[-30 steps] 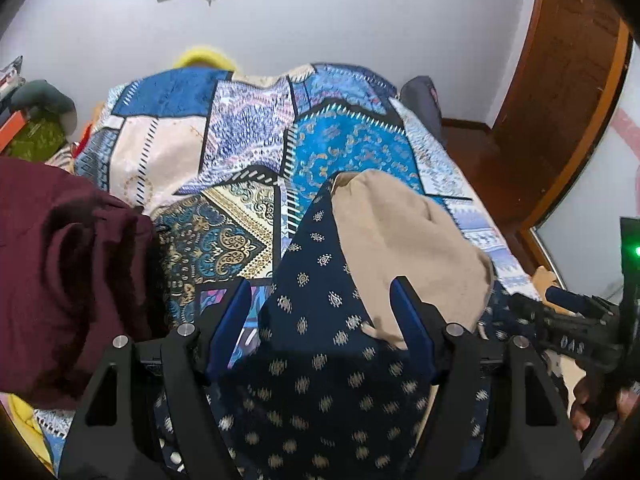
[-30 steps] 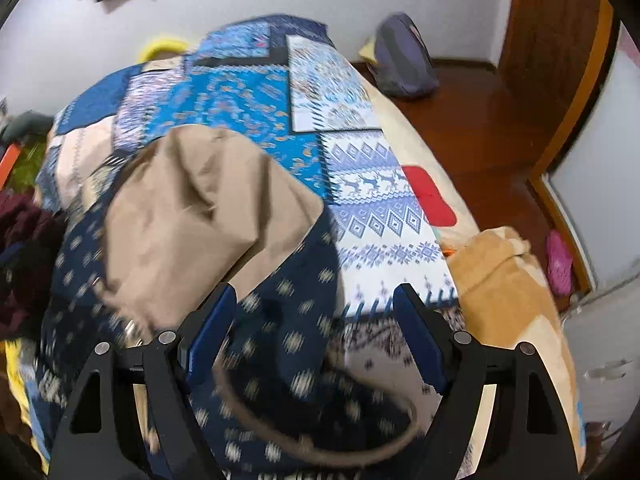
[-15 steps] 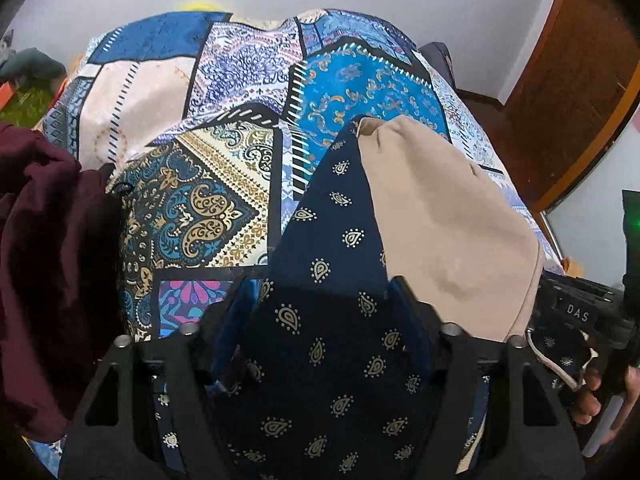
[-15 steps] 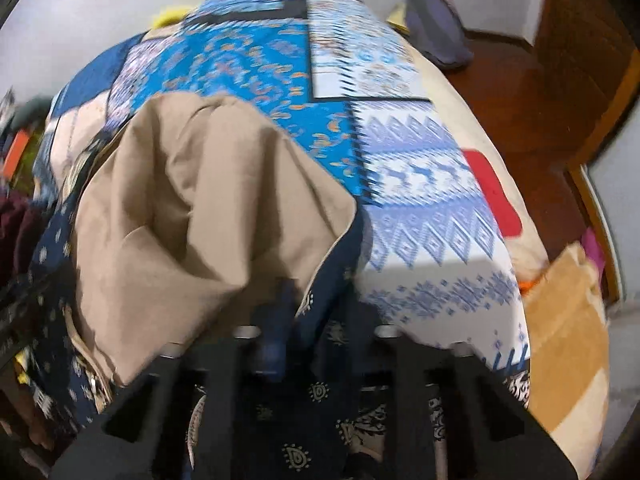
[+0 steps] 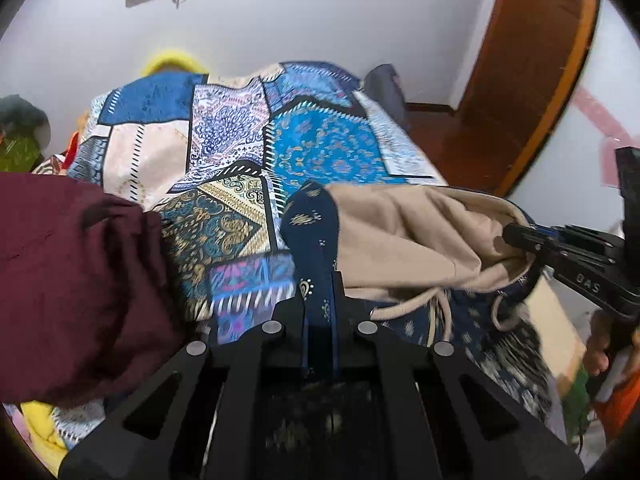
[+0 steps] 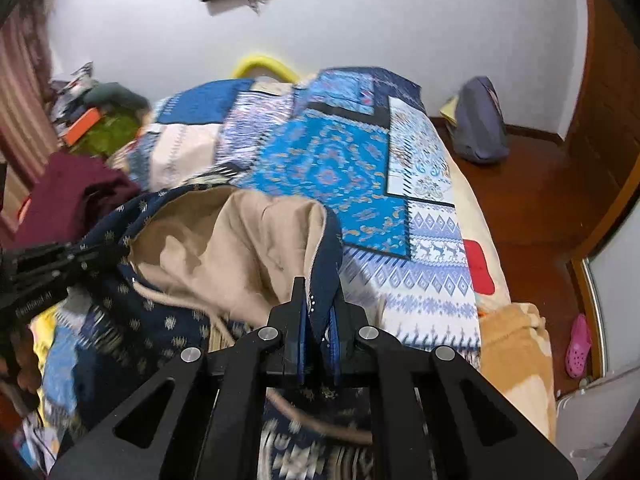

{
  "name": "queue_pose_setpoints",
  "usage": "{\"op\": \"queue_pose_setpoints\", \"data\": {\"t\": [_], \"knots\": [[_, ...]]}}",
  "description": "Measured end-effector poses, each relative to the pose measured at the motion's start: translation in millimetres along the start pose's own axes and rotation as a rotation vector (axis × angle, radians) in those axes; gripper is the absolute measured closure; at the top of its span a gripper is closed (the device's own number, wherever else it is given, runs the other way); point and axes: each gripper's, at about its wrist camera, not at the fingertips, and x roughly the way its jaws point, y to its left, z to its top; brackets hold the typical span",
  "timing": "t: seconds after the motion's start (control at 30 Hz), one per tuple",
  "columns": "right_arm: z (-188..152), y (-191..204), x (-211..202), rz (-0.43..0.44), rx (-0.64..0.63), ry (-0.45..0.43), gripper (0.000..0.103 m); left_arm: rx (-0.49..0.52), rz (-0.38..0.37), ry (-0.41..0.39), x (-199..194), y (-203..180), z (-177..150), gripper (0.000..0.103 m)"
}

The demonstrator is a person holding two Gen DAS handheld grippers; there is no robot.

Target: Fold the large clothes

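Both grippers, open a second ago over a navy patterned garment point(image 5: 316, 216) with a tan lining point(image 5: 400, 232), have since closed on its edge and lifted it off the patchwork bedspread point(image 5: 320, 148). Where the garment earlier lay draped flat on the bed, its hem now hangs stretched between the two tools, the tan inside gaping open toward the cameras. The left gripper point(image 5: 320, 320) has its jaws shut tight on a fold of navy fabric that rises between the blue pads. The right gripper point(image 6: 320, 320) is likewise clamped on the navy edge, a strip of cloth pinched upright in its jaws. In the left wrist view the right gripper point(image 5: 520, 236) shows at the far side, its tips on the garment's rim, with a drawstring point(image 5: 436, 312) dangling below. A maroon cloth point(image 5: 72, 280) sits bunched at the left of the bed. A grey bag point(image 6: 478, 124) rests on the wooden floor point(image 6: 540, 200) beyond the bed.
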Motion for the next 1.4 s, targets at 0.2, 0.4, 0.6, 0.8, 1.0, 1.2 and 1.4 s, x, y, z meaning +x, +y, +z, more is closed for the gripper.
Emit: {"op": "queue_pose_setpoints", "data": {"t": [0.2,0.4,0.6,0.8,1.0,1.2,1.4], "knots": [[-48,13,-43,0.058,-0.006,0.001,0.095,0.041,-0.058,0.007,-56,-5,-52,0.096],[-111,10,-43,-0.012,-0.016,0.072,0.095,0.085,-0.029,0.057,-58,-9,-113,0.096],[-156,3,-9,-0.093,-0.037,0.194,0.094,0.090,0.041,0.131,-24,-7,-160,0.092],[-153,27,-15,-0.185,-0.212,0.176,0.083,0.115,0.047,0.118,-28,-8,-157,0.090],[-124,27,-38,-0.164,-0.197,0.058,0.044,0.123,0.060,0.050,-42,-14,-130,0.044],[-91,19,-28,-0.103,-0.109,0.030,0.044,0.114,0.060,-0.009,-37,-15,-95,0.037],[-88,2,15,-0.111,-0.046,0.134,0.044,0.101,0.048,0.046,1,-9,-76,0.037]]}}
